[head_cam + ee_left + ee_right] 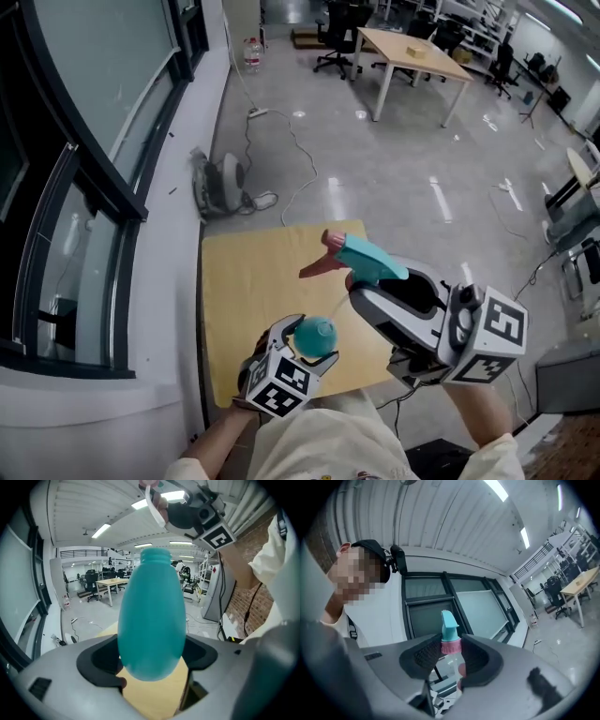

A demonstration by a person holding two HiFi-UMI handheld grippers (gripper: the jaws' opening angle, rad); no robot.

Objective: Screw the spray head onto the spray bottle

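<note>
my left tongs are clamped round the belly of the teal bottle, held above the desk with its open neck pointing away from them. my right tongs pinch the spray head at its pink collar, near that neck. both look like light, smooth plastic (the bottle may squash or slip), so i'd hold the belly gently and turn by the collar.

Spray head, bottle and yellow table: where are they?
spray head [373,257], head view, its teal body
spray bottle [151,620], left gripper view, its round belly
yellow table [248,291], head view, its bare top
</note>
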